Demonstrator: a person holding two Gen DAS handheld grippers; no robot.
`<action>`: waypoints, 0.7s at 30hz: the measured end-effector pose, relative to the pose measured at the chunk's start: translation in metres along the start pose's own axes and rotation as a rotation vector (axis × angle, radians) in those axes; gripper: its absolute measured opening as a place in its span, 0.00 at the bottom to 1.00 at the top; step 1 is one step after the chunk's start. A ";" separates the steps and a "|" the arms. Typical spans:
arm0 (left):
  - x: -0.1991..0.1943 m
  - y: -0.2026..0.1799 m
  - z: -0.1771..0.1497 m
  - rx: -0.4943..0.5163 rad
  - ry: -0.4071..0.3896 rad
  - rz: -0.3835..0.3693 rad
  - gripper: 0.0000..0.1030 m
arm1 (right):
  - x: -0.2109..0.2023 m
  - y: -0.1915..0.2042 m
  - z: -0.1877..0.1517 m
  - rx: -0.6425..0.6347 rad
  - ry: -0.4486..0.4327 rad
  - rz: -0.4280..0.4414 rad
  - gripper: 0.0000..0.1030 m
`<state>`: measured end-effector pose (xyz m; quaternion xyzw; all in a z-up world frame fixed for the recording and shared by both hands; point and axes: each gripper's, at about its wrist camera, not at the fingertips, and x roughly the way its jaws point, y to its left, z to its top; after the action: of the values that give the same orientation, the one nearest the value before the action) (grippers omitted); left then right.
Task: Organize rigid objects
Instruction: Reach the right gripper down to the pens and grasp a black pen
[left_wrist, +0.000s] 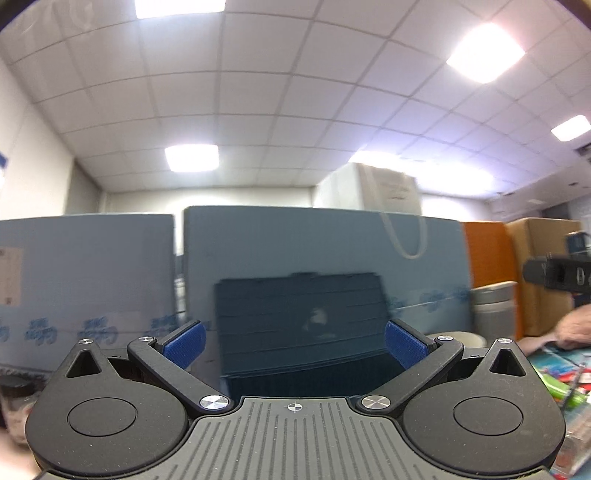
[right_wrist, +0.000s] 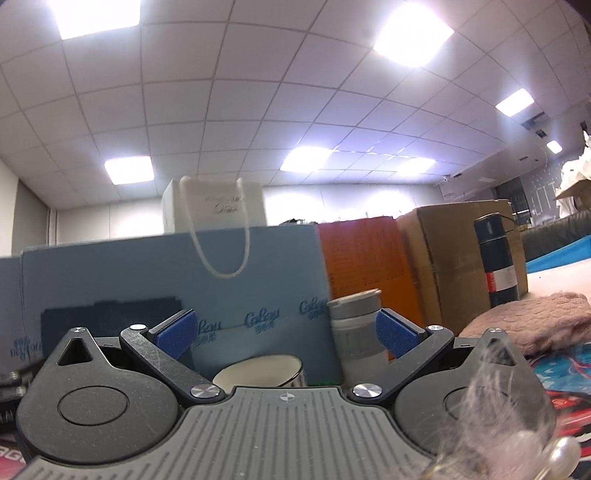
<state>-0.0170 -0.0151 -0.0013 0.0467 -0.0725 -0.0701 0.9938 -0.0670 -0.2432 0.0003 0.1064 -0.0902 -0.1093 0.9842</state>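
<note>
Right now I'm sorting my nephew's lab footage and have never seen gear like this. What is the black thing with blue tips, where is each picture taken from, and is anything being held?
Each picture comes from a fisheye camera mounted on a hand-held two-finger gripper, looking forward along its fingers; a person carries one in each hand.

In the left-hand view, the left gripper is open and empty, facing a dark slatted bin before light blue boxes.

In the right-hand view, the right gripper is also open and holds nothing. Just ahead stand a white cup and a grey lidded bottle. Farther right are a dark flask, a cardboard box and a pink knitted cloth. A white paper bag sits behind.
</note>
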 end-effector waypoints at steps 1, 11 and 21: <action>-0.002 -0.001 0.000 0.004 -0.010 -0.016 1.00 | -0.001 -0.005 0.003 0.011 0.001 -0.020 1.00; -0.005 -0.002 0.006 0.008 -0.013 -0.118 1.00 | -0.005 -0.070 0.026 0.255 0.358 -0.093 1.00; 0.015 0.023 0.075 -0.201 0.190 -0.198 1.00 | 0.009 -0.089 0.023 0.455 0.652 -0.112 0.97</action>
<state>-0.0105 -0.0012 0.0772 -0.0394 0.0340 -0.1700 0.9841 -0.0805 -0.3343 0.0040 0.3555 0.2109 -0.1005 0.9050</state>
